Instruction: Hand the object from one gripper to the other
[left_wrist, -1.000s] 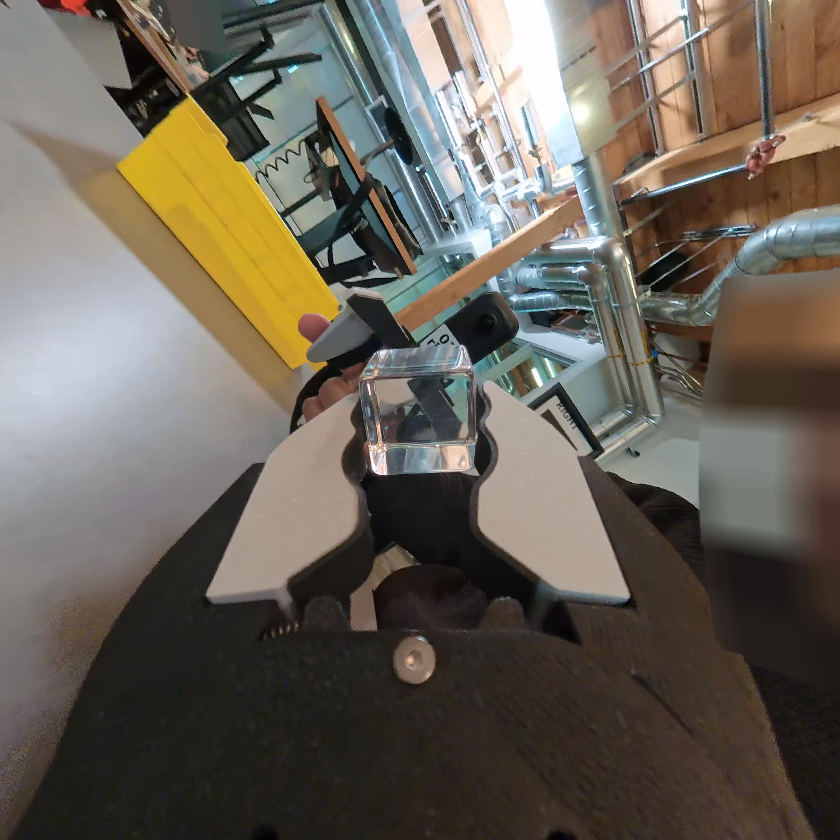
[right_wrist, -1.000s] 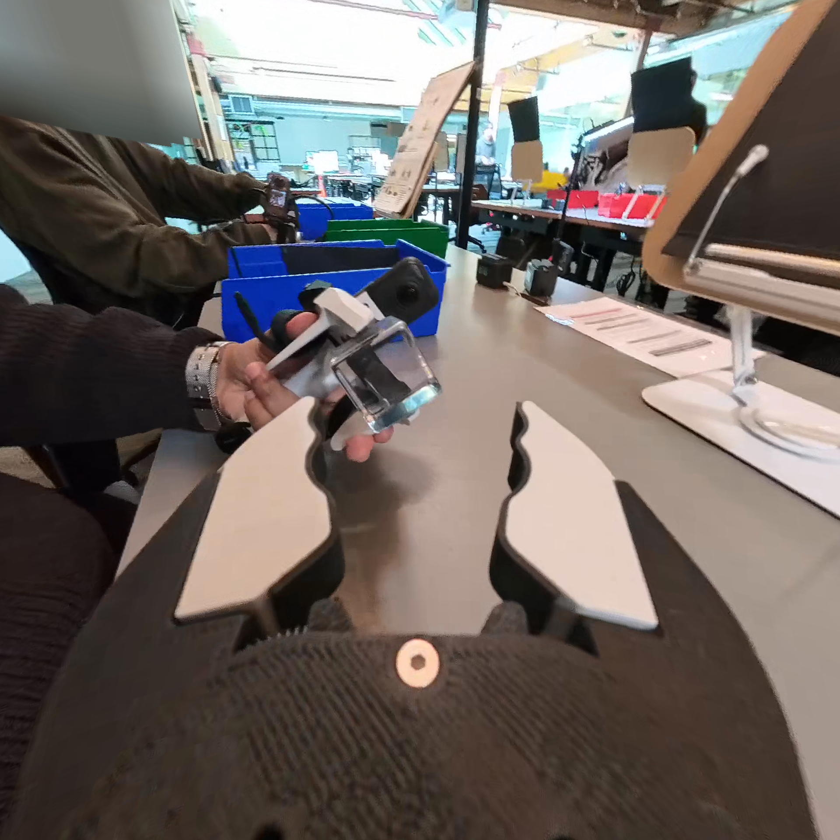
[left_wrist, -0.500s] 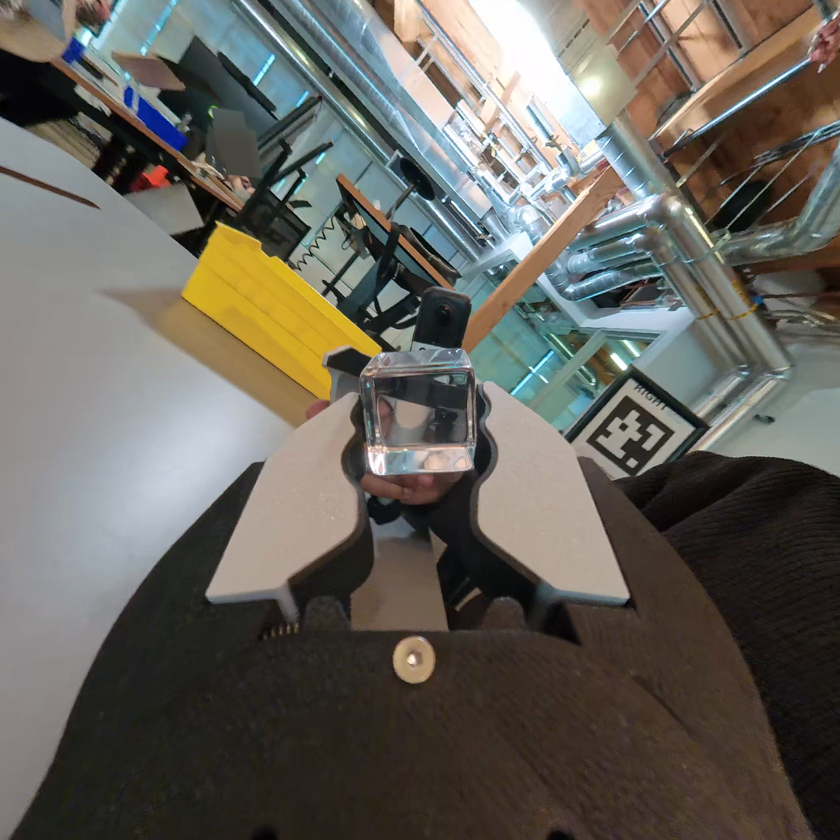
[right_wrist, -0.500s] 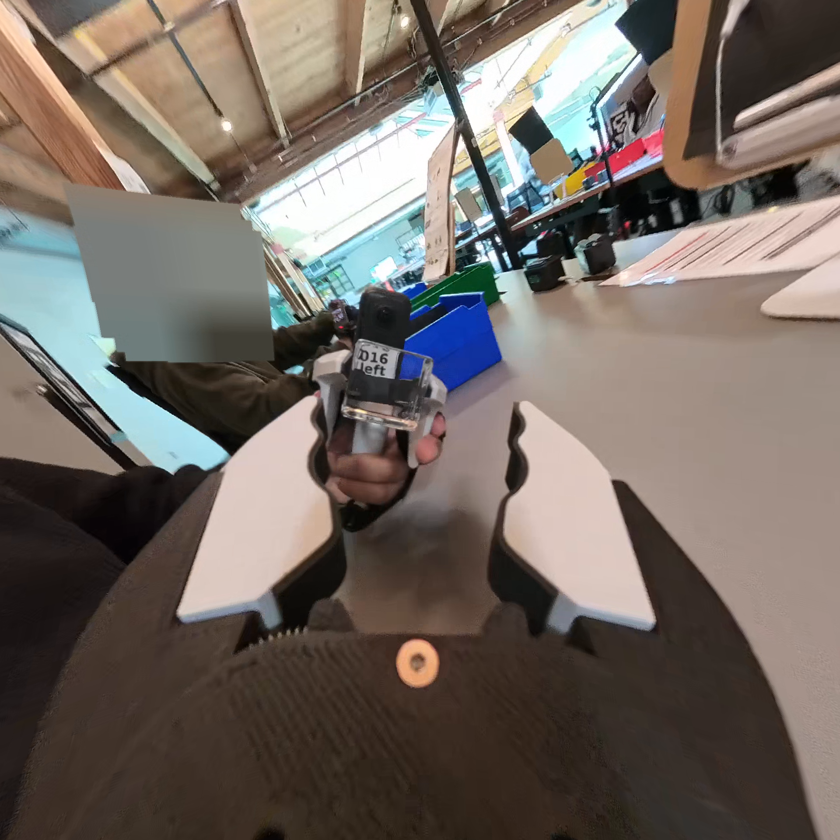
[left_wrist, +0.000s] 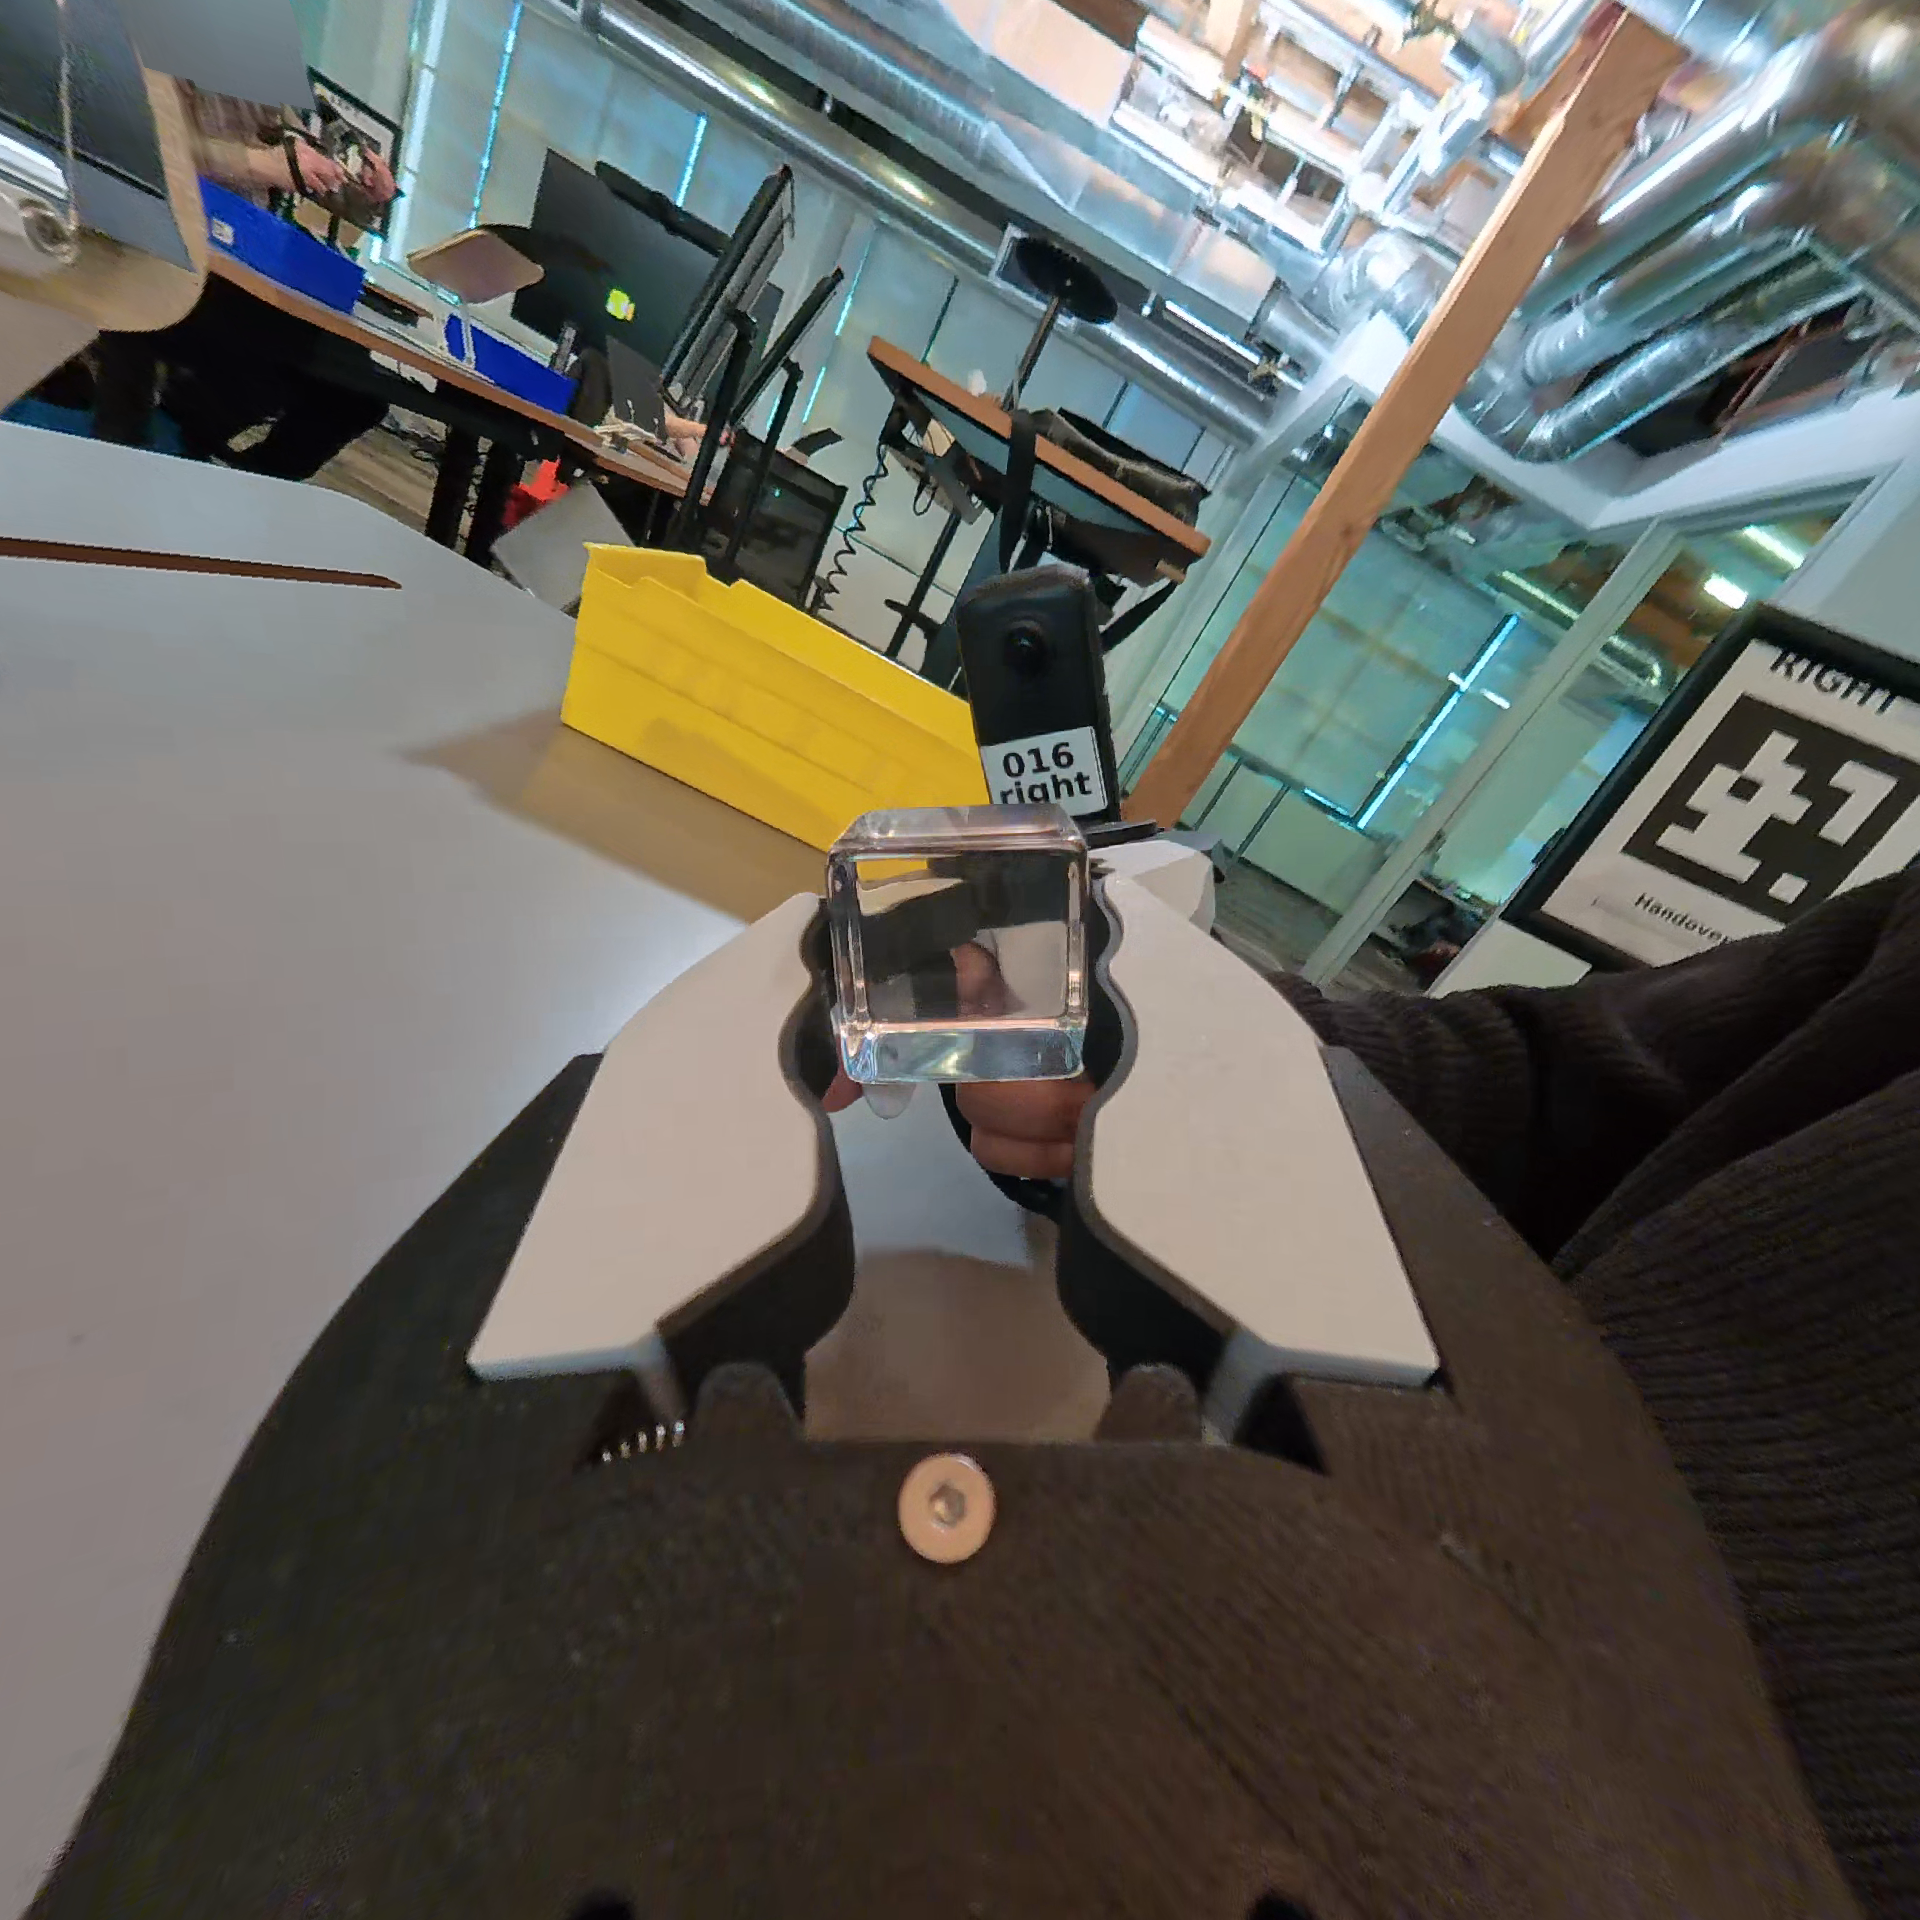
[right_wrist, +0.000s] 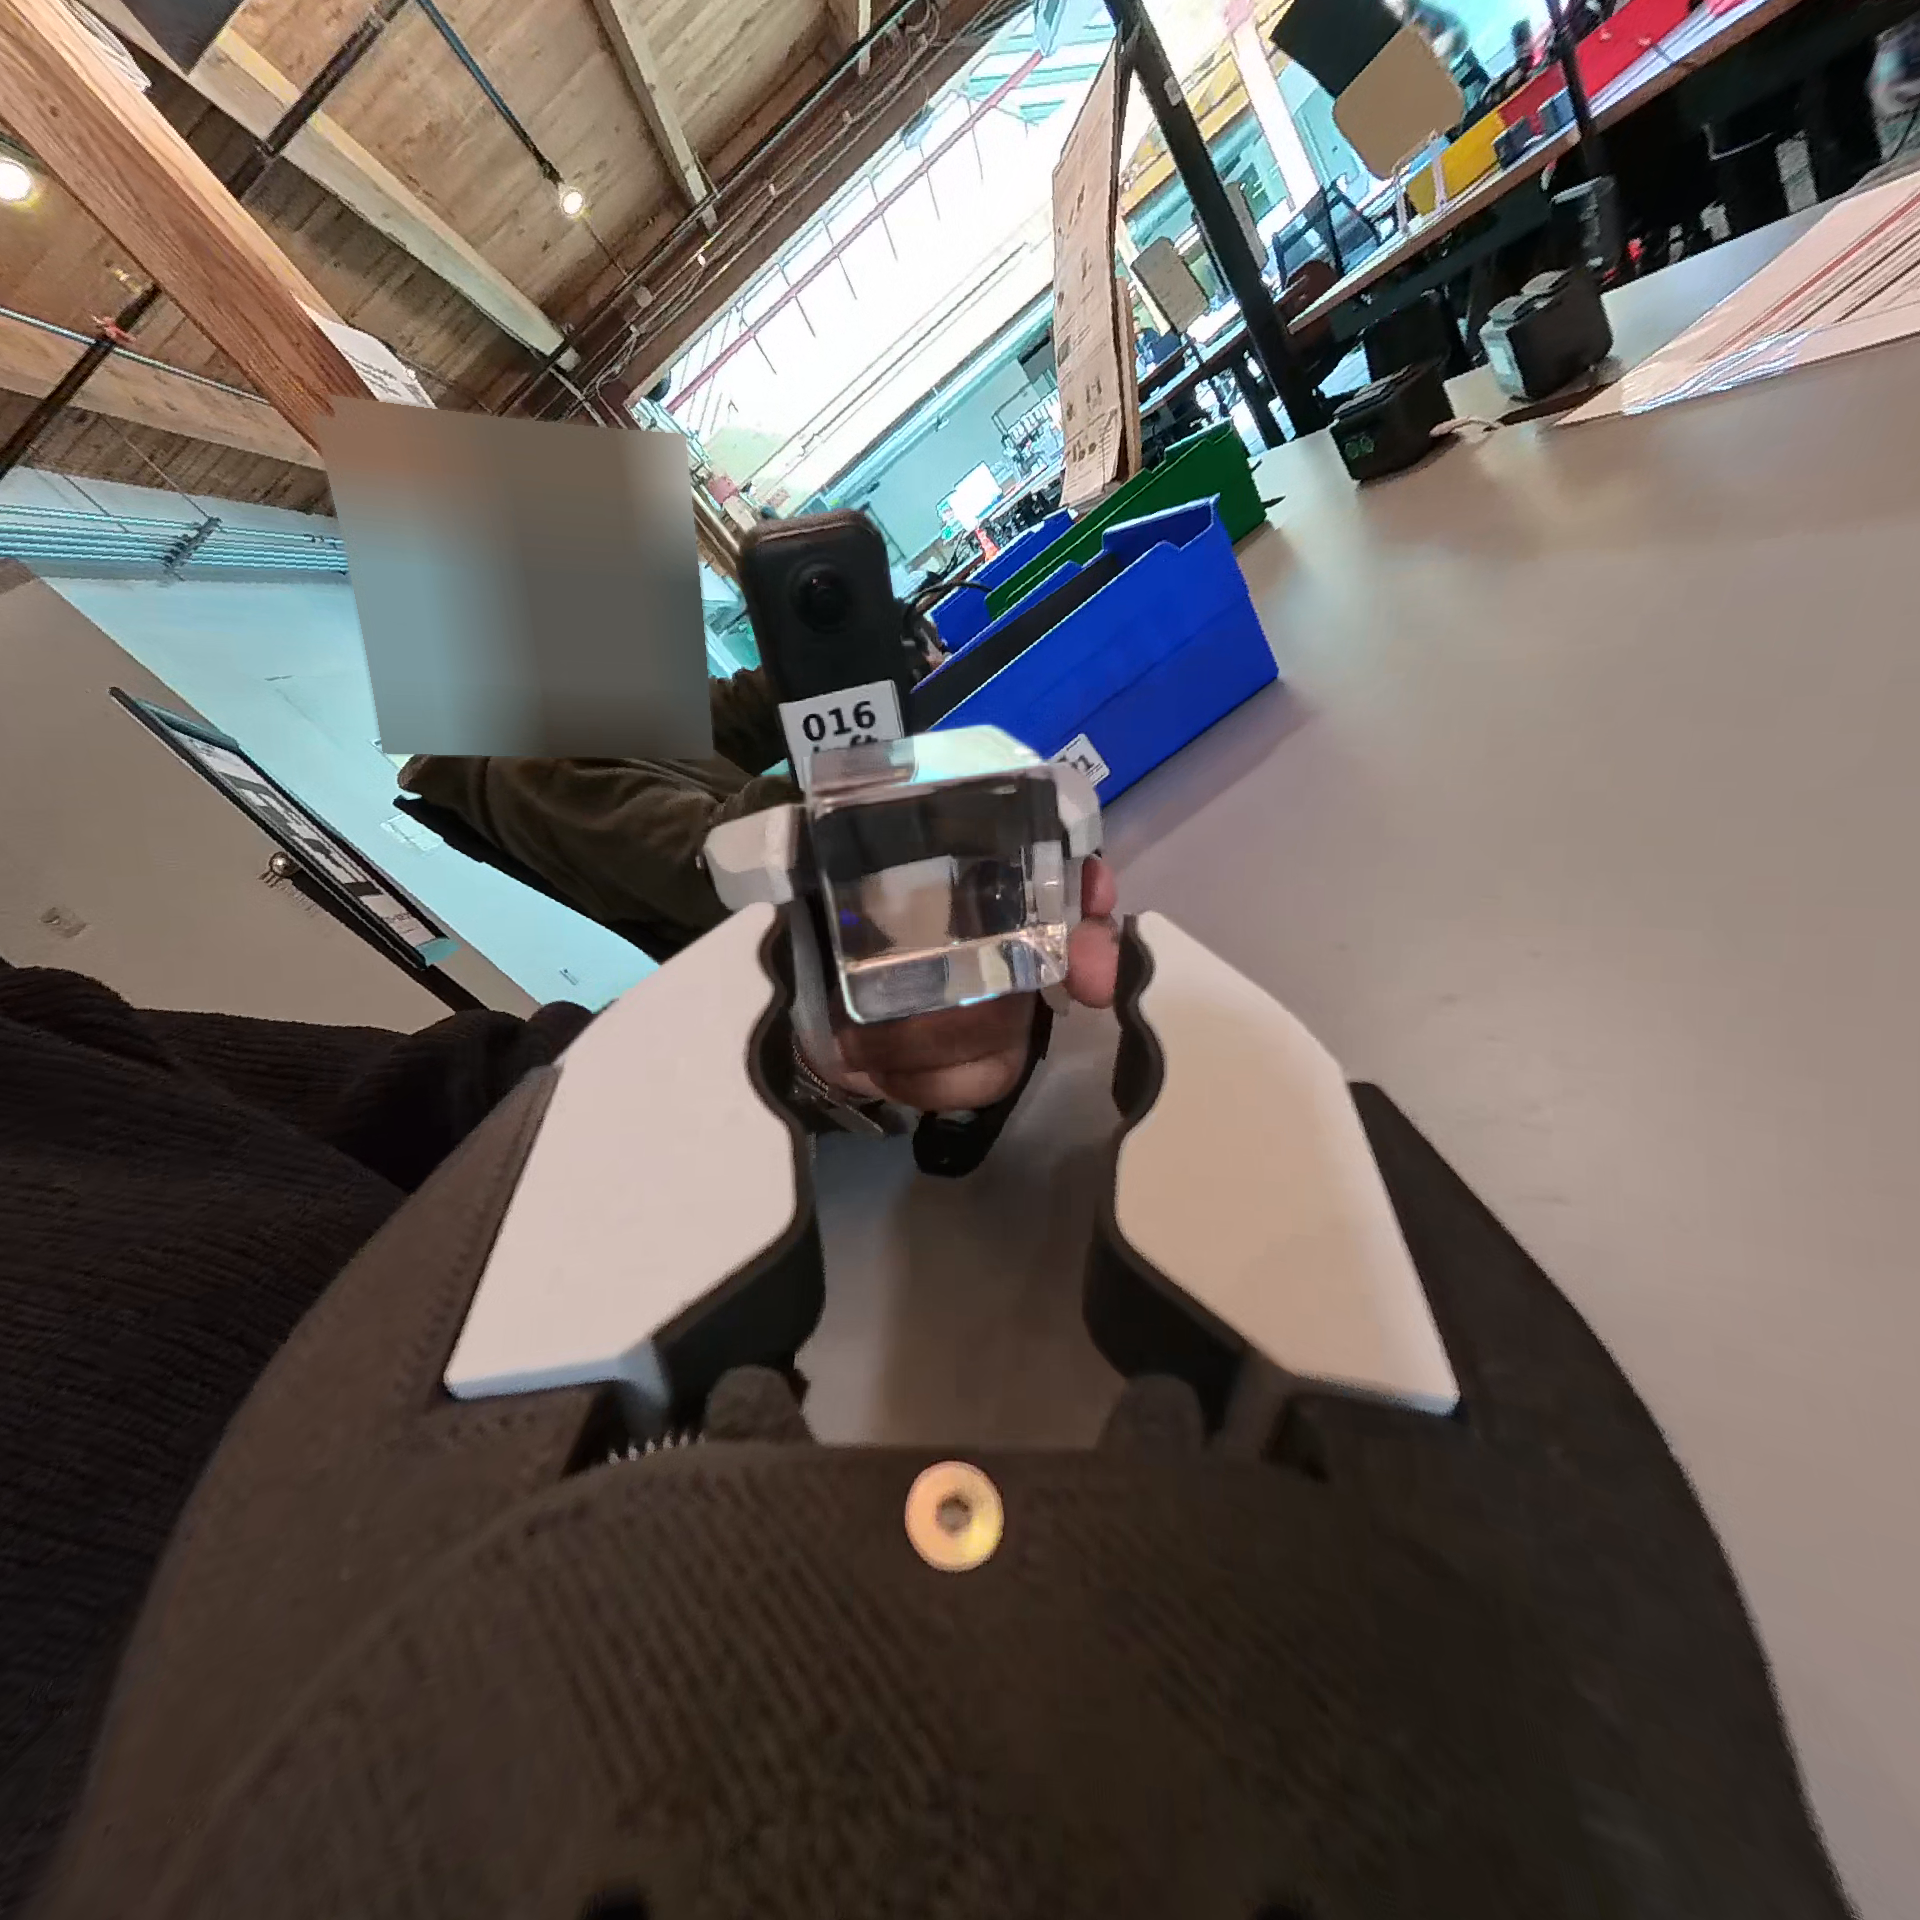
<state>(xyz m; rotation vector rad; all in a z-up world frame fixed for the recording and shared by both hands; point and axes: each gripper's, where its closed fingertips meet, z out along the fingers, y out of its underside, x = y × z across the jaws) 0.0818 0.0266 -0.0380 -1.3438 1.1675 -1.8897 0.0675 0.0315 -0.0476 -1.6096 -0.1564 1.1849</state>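
Note:
A clear cube (left_wrist: 958, 956) is pinched between the tips of my left gripper (left_wrist: 956, 971), held above the grey table (left_wrist: 260, 883). In the right wrist view the cube (right_wrist: 935, 904) faces me, still held by the left gripper's grey fingers (right_wrist: 748, 862). My right gripper (right_wrist: 945, 966) is open, and its fingertips stand on either side of the cube with small gaps. The right gripper's black camera (left_wrist: 1029, 665) rises just behind the cube in the left wrist view. A hand shows under the cube in both views.
A yellow bin (left_wrist: 769, 707) stands on the table beyond the cube. A blue bin (right_wrist: 1122, 644) and a green bin (right_wrist: 1174, 488) stand at the back. A black-and-white marker board (left_wrist: 1766, 810) is at the right. Another person sits at the left. Left and right tips are no more than a few centimetres apart.
The two grippers have turned to face each other and come together. The cube now sits between my right fingertips, and the right jaws have narrowed a little.

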